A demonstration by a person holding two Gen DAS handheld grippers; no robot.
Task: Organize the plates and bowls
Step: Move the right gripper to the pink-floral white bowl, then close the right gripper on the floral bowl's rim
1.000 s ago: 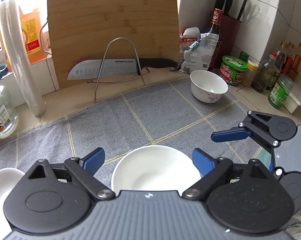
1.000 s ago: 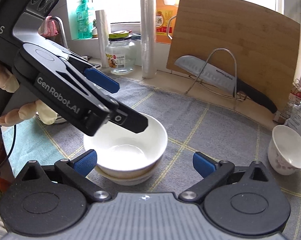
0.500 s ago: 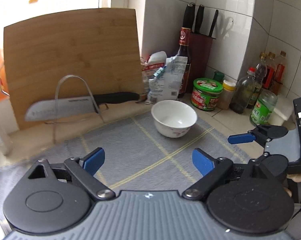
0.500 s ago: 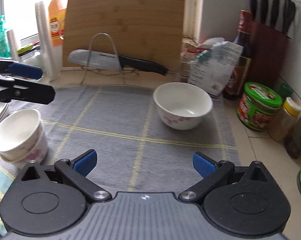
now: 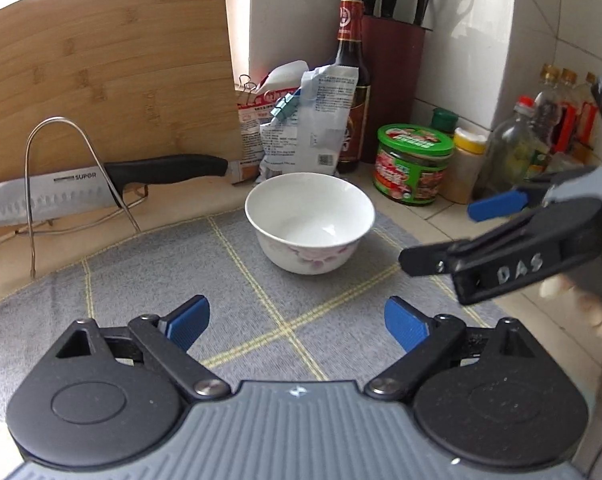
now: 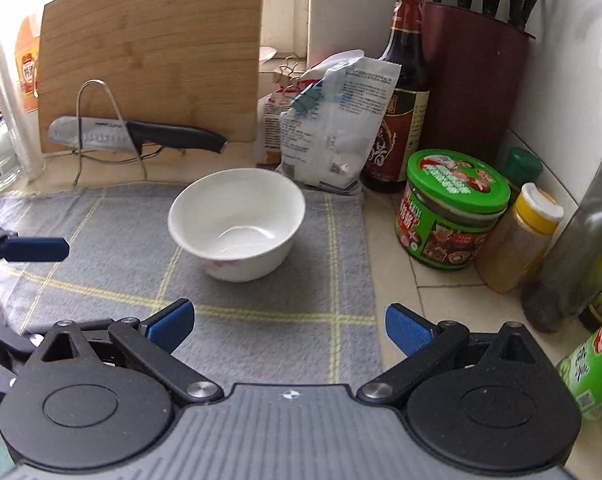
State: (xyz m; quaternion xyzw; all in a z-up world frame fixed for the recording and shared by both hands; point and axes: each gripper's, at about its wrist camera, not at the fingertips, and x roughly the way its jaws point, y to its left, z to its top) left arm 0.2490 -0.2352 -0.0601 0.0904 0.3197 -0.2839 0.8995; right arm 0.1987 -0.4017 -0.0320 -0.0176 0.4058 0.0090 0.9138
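Sitting upright on the grey checked cloth, a white bowl with a pink flower print occupies the far right part of the tabletop, nothing inside it. Left gripper: released, blue pads spread wide, hovering over the cloth short of the bowl, holding nothing. Right gripper: also released and unladen, pads wide apart, bowl ahead and apart from both pads. Right gripper visible in the left wrist view at the right edge, one finger pointing toward the bowl without touching. Behind the bowl: clipped food bags, dark sauce bottle, knife block. Green-lidded jar just right of the cloth. Knife rests on a wire rack before a leaning cutting board.
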